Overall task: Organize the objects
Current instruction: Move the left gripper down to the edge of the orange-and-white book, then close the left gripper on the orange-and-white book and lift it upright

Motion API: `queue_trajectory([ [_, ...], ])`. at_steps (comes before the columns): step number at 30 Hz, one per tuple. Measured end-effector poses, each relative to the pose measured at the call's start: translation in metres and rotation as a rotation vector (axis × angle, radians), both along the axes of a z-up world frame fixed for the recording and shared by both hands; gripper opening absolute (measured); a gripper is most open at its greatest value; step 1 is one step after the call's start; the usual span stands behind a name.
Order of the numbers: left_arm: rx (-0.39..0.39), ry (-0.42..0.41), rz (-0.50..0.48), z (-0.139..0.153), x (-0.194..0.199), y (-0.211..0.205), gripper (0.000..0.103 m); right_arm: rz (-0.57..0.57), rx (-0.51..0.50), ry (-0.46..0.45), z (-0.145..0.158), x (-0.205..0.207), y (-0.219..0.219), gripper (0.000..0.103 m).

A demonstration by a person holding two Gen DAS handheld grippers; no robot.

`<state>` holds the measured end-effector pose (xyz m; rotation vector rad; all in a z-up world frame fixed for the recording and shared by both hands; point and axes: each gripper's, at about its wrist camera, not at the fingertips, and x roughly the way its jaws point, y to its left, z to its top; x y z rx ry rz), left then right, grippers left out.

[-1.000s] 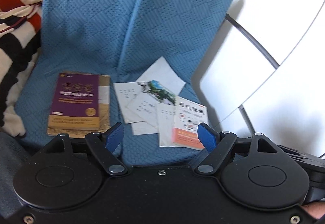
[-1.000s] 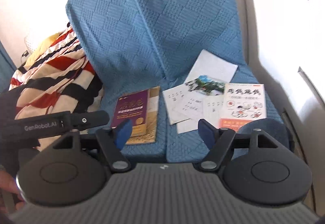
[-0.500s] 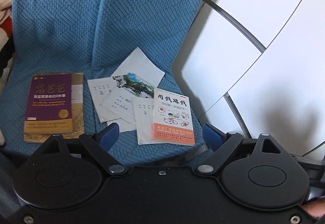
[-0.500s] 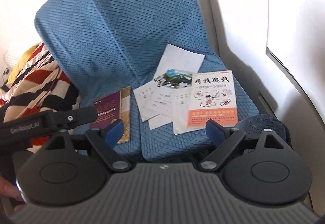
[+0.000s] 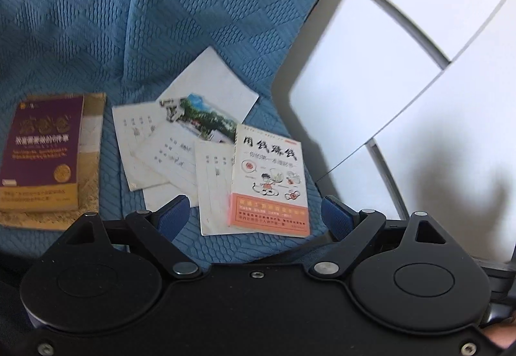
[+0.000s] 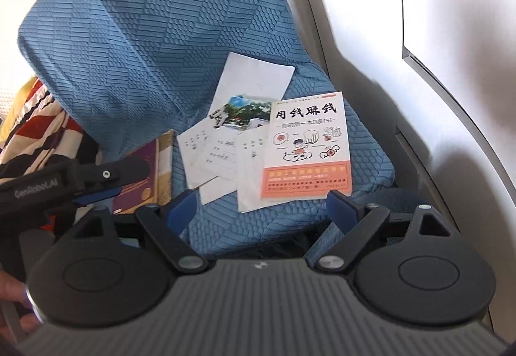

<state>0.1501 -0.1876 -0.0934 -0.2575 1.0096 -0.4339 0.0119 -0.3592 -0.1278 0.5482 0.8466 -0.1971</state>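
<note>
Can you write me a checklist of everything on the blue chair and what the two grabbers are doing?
Surface: blue quilted chair; the seat holds everything.
Job's things: white and orange book lies on loose paper sheets; a photo card lies on the sheets; purple book lies apart, on a gold book.
Clutter: striped cloth beside the chair.
Grippers: left gripper and right gripper above the seat's front edge, jaws wide apart, nothing between them; both have just been opening.
Cables: nothing seen.
Surroundings: white wall panels with grey strips.
</note>
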Motion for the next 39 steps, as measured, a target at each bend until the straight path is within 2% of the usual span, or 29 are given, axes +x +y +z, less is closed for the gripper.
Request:
queue_trajectory([
  [4,0.020,0.046,0.008,-0.026,0.016,-0.010,0.085,0.008,0.017,0.017,-0.017,0.013,-0.014,0.089],
  [6,0.033,0.060,-0.020,-0.036,0.021,-0.018,0.084,0.008,0.029,0.025,-0.027,0.018,-0.021,0.088],
  [10,0.027,0.078,-0.034,-0.054,0.034,-0.031,0.084,-0.004,0.089,0.052,-0.048,0.030,-0.035,0.088],
  [13,0.002,0.100,-0.036,-0.073,0.047,-0.037,0.083,-0.012,0.121,0.070,-0.065,0.037,-0.043,0.088],
  [15,-0.012,0.133,-0.028,-0.087,0.055,-0.039,0.080,-0.013,0.135,0.090,-0.076,0.041,-0.049,0.083],
  [17,-0.040,0.141,-0.031,-0.099,0.062,-0.039,0.078,-0.007,0.151,0.105,-0.085,0.046,-0.054,0.082],
  [23,-0.099,0.220,0.013,-0.140,0.084,-0.034,0.058,-0.037,0.223,0.132,-0.115,0.053,-0.070,0.076],
  [25,-0.122,0.258,0.027,-0.156,0.090,-0.031,0.043,-0.054,0.235,0.157,-0.128,0.056,-0.074,0.069],
  [26,-0.136,0.282,0.040,-0.165,0.093,-0.028,0.041,-0.056,0.236,0.170,-0.134,0.058,-0.075,0.067],
  [28,-0.155,0.323,0.051,-0.178,0.096,-0.024,0.030,-0.061,0.232,0.182,-0.144,0.062,-0.077,0.059],
  [33,-0.229,0.374,0.056,-0.199,0.098,-0.023,0.027,-0.093,0.225,0.194,-0.160,0.071,-0.086,0.052],
  [37,-0.274,0.395,0.051,-0.211,0.100,-0.025,0.022,-0.091,0.218,0.200,-0.169,0.079,-0.092,0.052],
  [39,-0.261,0.399,0.050,-0.214,0.101,-0.028,0.022,-0.079,0.206,0.194,-0.170,0.083,-0.092,0.052],
])
